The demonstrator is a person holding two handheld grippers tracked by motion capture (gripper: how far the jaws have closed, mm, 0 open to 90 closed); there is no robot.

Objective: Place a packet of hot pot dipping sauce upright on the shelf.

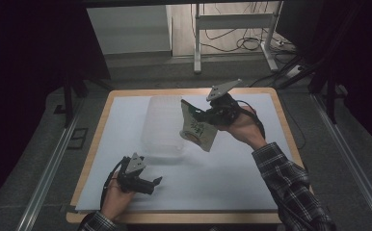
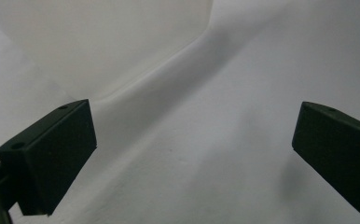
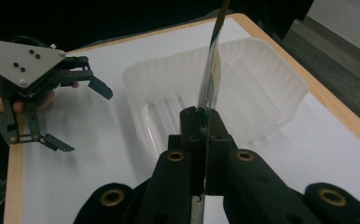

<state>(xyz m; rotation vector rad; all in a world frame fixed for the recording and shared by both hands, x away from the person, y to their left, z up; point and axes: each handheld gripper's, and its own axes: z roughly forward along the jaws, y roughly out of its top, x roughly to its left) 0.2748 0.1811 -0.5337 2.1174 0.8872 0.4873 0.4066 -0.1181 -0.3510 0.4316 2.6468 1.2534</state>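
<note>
My right gripper point(image 1: 202, 114) is shut on a flat snack pouch point(image 1: 197, 129), white and green with a printed label, and holds it in the air over the right edge of a clear plastic tray point(image 1: 151, 126). In the right gripper view the pouch point(image 3: 211, 70) stands edge-on between the closed jaws point(image 3: 201, 126), with the ribbed tray point(image 3: 266, 88) just beyond. My left gripper point(image 1: 153, 184) rests low near the table's front left, jaws wide apart and nothing between them point(image 2: 192, 154). The tray's wall point(image 2: 99, 42) rises just ahead of it.
A white mat point(image 1: 232, 178) covers the wooden table point(image 1: 93, 144). Beyond the far edge stand a metal frame point(image 1: 197, 43) and loose cables point(image 1: 251, 41) on the floor. Dark surroundings flank both sides.
</note>
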